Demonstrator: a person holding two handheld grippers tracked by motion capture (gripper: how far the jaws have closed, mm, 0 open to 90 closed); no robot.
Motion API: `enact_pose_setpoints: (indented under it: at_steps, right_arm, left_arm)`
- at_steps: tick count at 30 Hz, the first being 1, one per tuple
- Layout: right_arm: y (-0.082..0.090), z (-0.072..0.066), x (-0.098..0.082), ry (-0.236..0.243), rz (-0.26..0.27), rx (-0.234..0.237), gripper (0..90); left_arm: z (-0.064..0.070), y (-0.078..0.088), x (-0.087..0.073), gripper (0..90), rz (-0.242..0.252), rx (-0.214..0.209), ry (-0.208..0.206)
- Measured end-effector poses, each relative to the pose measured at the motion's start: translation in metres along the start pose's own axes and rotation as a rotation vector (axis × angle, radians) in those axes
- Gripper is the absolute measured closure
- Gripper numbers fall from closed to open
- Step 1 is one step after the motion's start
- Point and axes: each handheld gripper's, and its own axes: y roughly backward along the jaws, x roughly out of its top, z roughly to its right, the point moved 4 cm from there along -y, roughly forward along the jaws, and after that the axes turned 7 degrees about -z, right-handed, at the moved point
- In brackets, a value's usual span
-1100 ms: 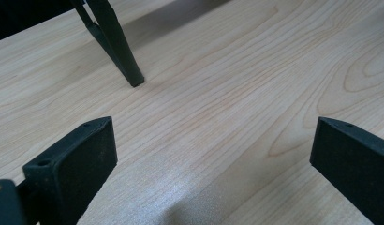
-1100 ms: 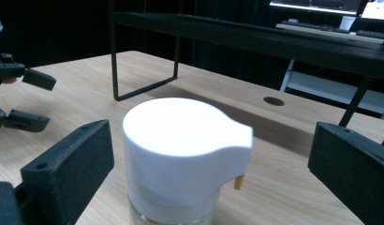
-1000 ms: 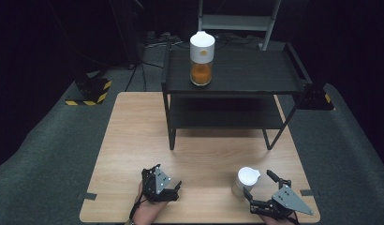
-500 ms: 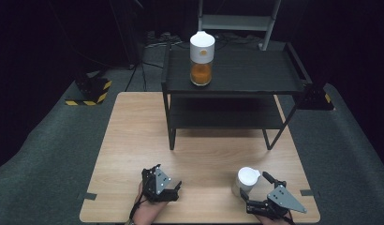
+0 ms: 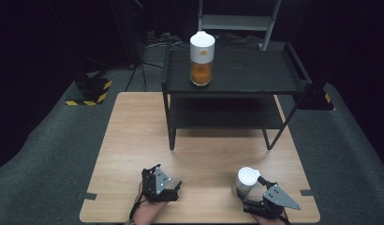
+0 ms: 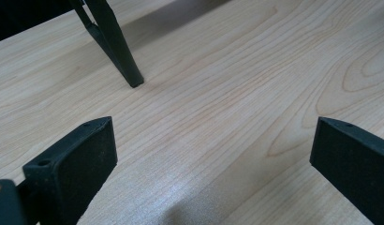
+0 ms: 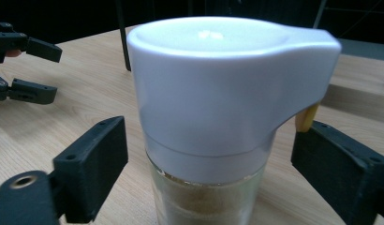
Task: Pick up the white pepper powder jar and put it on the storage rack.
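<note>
The right gripper's (image 5: 259,187) fingers (image 5: 264,179), lately closing, are seen from above flanking a white-capped jar (image 5: 247,180) near the desk's (image 5: 134,136) front right corner; a second jar (image 5: 201,64) stands on the black rack (image 5: 255,79). In the left gripper view, wide fingers (image 6: 75,164) frame bare wood. In the right gripper view, gaps remain beside the jar, apparently for lifting.
</note>
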Motion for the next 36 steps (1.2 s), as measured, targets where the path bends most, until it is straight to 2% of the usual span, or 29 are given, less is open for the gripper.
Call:
enact_pose_setpoints:
  at_steps: [15, 24, 33, 36]
  right_arm:
    - [-0.0067, -0.0039, -0.0033, -0.039, 0.024, -0.004, 28.9]
    - [-0.0087, -0.0046, -0.0082, -0.041, 0.049, -0.008, 29.5]
    - [-0.0099, -0.0032, -0.0068, -0.038, 0.047, -0.006, 30.0]
    - [-0.0096, -0.0035, -0.0065, -0.034, 0.047, -0.021, 30.0]
  left_arm:
    - [-0.0005, -0.0002, 0.0004, 1.0, -0.002, -0.004, -0.001]
    - [-0.0006, -0.0002, 0.0003, 1.0, -0.002, -0.004, -0.001]
    - [-0.0009, -0.0002, 0.0003, 1.1, -0.002, -0.006, -0.001]
    - [-0.0012, -0.0002, 0.0003, 1.1, -0.001, -0.008, 0.0]
